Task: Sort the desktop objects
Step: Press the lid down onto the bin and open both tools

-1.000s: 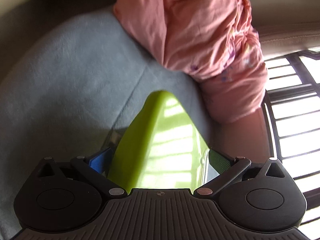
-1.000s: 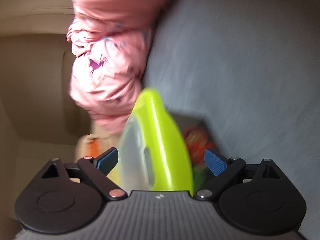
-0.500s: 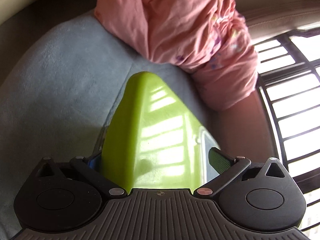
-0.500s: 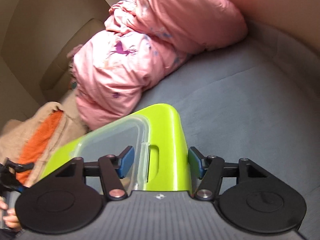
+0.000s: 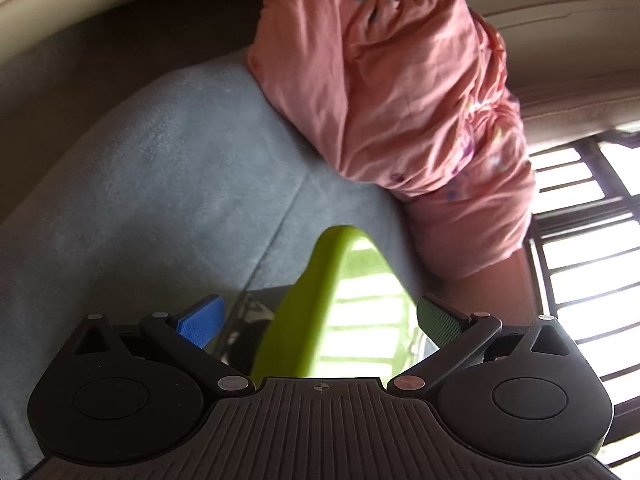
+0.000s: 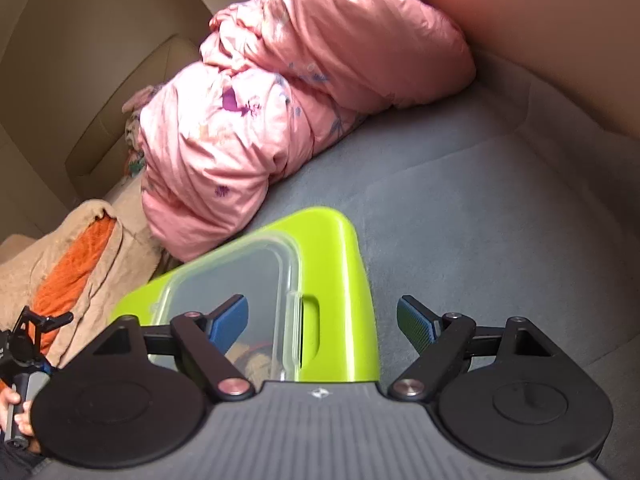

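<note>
A grey sofa [image 6: 500, 216] bears a pink quilt [image 6: 304, 92] beside beige cushions [image 6: 104, 112]; daylight pours through a barred window [image 5: 588, 248]

No readable text, label, brand, number or sign appears in either view. The only mark is a small round emblem — a circle with a cross through it — moulded into the ribbed grey plate of the left gripper [image 5: 320, 322] and again on that of the right gripper [image 6: 322, 326]; it carries no letters. The pink quilt [image 6: 280, 92] bears purple and blue flower prints, not writing — nothing on it can be read.
</note>
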A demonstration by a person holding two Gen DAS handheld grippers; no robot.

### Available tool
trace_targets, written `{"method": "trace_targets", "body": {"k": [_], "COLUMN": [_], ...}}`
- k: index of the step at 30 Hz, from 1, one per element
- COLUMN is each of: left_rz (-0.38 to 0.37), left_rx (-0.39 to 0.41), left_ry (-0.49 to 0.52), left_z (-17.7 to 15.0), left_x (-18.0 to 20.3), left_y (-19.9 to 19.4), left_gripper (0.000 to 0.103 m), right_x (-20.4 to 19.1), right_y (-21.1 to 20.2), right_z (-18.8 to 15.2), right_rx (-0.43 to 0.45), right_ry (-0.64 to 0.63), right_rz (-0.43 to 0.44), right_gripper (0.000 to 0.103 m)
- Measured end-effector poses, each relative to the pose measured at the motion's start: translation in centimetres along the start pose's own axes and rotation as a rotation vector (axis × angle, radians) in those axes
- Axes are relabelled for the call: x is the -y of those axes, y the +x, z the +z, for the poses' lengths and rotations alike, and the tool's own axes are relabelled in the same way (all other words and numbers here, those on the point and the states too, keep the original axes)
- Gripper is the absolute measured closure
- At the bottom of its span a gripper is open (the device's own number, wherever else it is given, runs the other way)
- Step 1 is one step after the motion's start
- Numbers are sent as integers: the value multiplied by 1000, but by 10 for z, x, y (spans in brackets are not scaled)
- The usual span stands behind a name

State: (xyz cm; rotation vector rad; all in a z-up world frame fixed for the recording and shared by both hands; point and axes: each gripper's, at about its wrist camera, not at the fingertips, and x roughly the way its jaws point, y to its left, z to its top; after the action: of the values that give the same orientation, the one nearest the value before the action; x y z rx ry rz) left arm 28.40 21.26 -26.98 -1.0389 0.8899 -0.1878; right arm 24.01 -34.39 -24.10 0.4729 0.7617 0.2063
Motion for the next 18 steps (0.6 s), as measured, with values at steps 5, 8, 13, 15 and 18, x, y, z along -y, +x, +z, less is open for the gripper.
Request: {"method": "trace_targets", "body": {"k": [5, 8, 13, 15, 18], "left_rz": [-32, 18, 26, 18, 6], "left_rx": [-6, 15, 9, 4, 7], "left_ry": [65, 178, 225, 222, 161], "left_z": [-9, -20, -23, -22, -16], "left_x": [17, 36, 40, 37, 31], "left_y": [6, 8, 11, 10, 6], "left_gripper": [0, 0, 0, 0, 0], "right_x": [-1, -4, -18, -20, -21], "right_y": [10, 10, 4, 3, 4], "right_z": [-8, -7, -8, -7, -8], "right_rx": [-4, -35, -49, -57, -52], "right_ry": [-28, -25, -115, -124, -120], "right_rz": [-23, -5, -57, -67, -68], "right_gripper": [29, 39, 40, 40, 40]}}
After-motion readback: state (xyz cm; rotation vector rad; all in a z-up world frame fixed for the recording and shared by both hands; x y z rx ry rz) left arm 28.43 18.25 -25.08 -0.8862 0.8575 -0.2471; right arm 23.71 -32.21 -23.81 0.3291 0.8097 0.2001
